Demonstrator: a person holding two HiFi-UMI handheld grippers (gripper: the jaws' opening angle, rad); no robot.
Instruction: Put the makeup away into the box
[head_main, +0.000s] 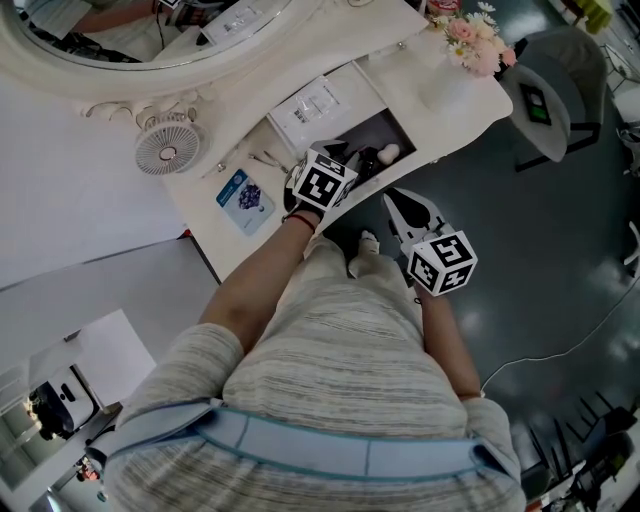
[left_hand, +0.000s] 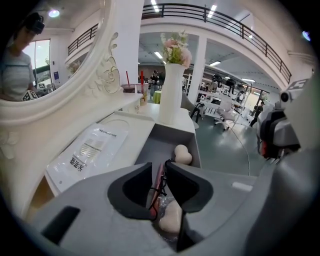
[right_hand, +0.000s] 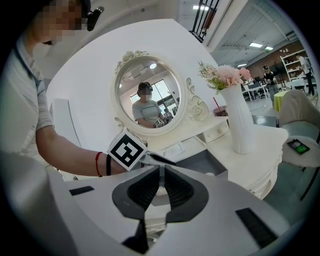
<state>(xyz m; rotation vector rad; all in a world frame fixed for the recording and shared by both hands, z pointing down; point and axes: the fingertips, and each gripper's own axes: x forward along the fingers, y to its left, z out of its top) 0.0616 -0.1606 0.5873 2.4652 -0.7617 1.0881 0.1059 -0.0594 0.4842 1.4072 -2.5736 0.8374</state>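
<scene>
Pink makeup (left_hand: 158, 180) btwn left tongs (left_hand: 159, 165), over box (left_hand: 159, 146)

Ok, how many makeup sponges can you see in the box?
2. One sponge lies at the far end of the box; the other sponge, in clear wrap, sits right under the left gripper's jaws. More could be hidden beneath that gripper.

A white dressing table (head_main: 440, 90) carries an oval mirror (right_hand: 147, 95) in an ornate white frame. A small round white fan (head_main: 167, 147) stands on the tabletop near a blue card (head_main: 245, 197). A white sachet (left_hand: 90, 150) lies flat there too. A tall white vase (right_hand: 240, 120) holds pink flowers (head_main: 475, 40). A grey chair (head_main: 555, 90) stands just beside the table on the dark floor, where a white cable (head_main: 560, 345) trails.
</scene>
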